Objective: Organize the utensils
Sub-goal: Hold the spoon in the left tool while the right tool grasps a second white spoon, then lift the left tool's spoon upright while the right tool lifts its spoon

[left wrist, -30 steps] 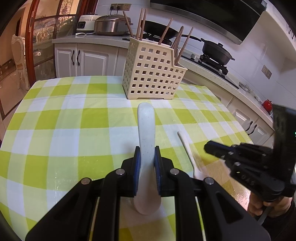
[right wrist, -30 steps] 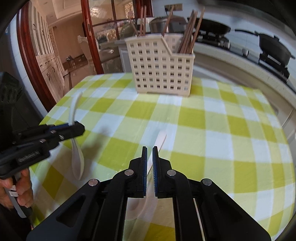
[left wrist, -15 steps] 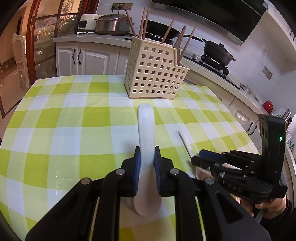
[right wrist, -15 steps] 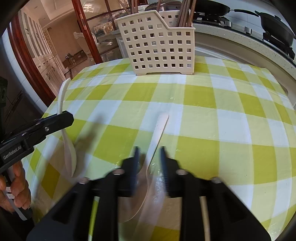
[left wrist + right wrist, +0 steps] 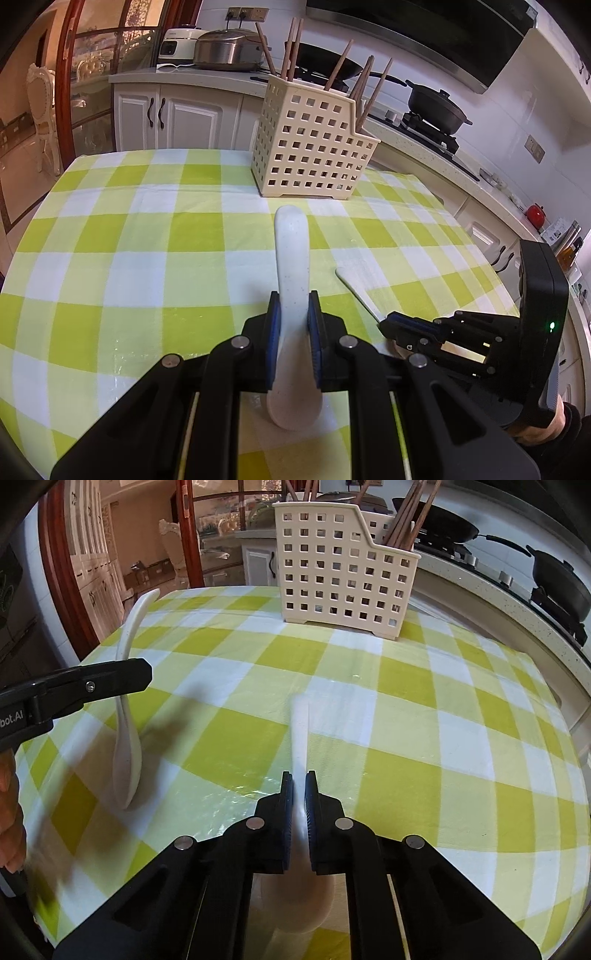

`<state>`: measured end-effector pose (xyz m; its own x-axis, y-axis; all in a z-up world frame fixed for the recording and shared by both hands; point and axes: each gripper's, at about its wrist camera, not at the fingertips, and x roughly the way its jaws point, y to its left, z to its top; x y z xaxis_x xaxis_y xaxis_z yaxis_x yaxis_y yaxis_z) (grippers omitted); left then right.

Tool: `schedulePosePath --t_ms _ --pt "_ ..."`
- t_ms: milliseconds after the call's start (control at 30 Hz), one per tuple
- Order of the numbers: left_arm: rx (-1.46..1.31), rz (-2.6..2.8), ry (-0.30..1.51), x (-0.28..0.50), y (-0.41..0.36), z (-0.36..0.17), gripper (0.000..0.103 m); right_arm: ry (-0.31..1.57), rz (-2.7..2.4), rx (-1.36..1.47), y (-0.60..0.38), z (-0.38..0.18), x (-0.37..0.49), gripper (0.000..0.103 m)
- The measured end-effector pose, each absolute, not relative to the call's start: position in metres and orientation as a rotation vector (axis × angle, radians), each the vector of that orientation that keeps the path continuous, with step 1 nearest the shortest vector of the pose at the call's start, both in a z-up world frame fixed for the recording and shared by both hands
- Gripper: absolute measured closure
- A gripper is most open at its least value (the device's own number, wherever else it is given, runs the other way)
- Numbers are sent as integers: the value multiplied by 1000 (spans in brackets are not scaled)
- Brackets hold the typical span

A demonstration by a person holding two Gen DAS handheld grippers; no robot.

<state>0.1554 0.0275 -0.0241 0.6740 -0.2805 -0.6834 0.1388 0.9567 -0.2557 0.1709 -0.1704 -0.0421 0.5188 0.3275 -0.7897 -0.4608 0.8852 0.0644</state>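
- Progress, as I judge it: partway. Wooden chopsticks (image 5: 373, 85) already stand in the perforated cream basket (image 5: 314, 147) at the far side of the bench (image 5: 110, 240); two white spoons are not yet in it.
- My left hand-held gripper (image 5: 293, 306) is closed on the handle of the speckled white spoon (image 5: 291, 251). The handle points toward the basket, and the bowl hangs below the jaws, near the cloth; I cannot tell if it touches.
- My right hand-held gripper (image 5: 299, 786) has its jaws drawn in close around the second white spoon (image 5: 300, 723). That spoon is blurred, so I read the grip as made but not surely firm.
- Left to do, in my estimate: carry both spoons across to the basket and drop them in.
- The bench wears a glossy yellow-green and white check cloth.
- Around it is a kitchen: white cabinets, a rice cooker (image 5: 229, 50), a black pot (image 5: 437, 107) on the stove, and red-framed glass doors.
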Motion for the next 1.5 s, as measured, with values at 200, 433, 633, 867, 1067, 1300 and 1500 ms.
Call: schedulePosePath --t_ms 200,433,633,867,1067,1300,1500 --pt "-188 -242 792 154 28 -21 89 847 486 -137 -178 -18 167 95" --pt "-184 -252 789 154 25 -19 89 777 518 -116 -183 11 157 95" --pt "-181 -254 785 153 23 -18 89 754 517 -104 -189 20 156 95" --pt "-179 -255 788 153 23 -18 89 742 521 -104 -188 21 155 95" --pt "-180 -255 791 154 24 -19 89 782 512 -116 -189 13 161 94" --pt "-182 -253 792 154 25 -19 89 816 579 -243 -174 4 192 48" --pt "-190 -241 792 155 30 -20 89 905 638 -382 -144 -23 226 60"
